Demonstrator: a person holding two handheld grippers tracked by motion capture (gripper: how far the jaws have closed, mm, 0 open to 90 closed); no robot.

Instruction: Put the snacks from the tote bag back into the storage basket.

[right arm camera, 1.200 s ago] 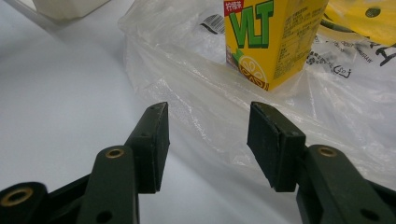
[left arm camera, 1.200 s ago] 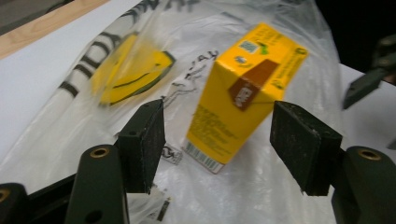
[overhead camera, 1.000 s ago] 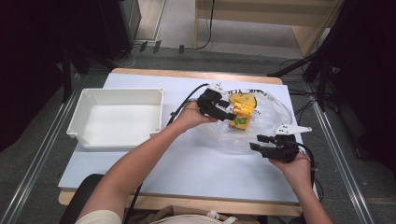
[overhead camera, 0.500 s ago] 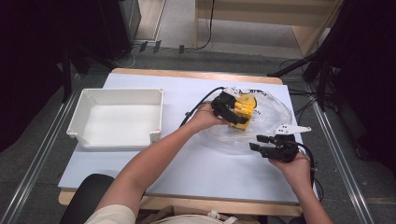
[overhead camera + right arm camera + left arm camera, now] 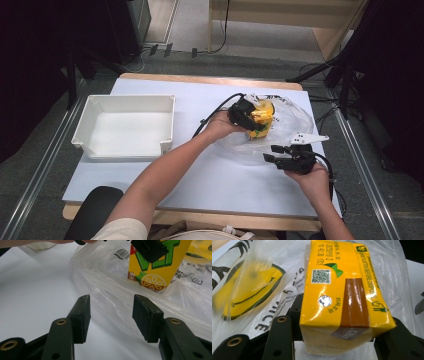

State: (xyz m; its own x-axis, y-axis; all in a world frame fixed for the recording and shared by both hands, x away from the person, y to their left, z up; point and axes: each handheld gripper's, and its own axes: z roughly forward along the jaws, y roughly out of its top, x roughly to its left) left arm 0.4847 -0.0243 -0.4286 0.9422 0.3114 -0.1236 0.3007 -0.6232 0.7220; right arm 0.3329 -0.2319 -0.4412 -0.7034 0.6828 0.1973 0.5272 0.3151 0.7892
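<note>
A yellow drink carton [image 5: 262, 120] stands among the folds of a clear plastic bag [image 5: 295, 120] at the table's right. My left gripper [image 5: 248, 118] is shut on the carton [image 5: 342, 297], with a jaw on each side of it. In the right gripper view the carton [image 5: 160, 265] shows green lettering and a lemon picture, with a black jaw of the other gripper across its top. My right gripper [image 5: 275, 153] stands open at the bag's near edge. Its jaws [image 5: 111, 317] hang just above the bag's crumpled plastic [image 5: 110, 295] with nothing between them.
A white rectangular tray [image 5: 125, 125] sits at the table's left on the pale blue mat [image 5: 210, 185]. The bag carries a yellow smiley print [image 5: 252, 292] and black lettering. Cables trail from both grippers. Dark floor and metal rails flank the table.
My left gripper has slid right and closed around the carton, which now stands further into the bag. The right gripper has stayed put.
</note>
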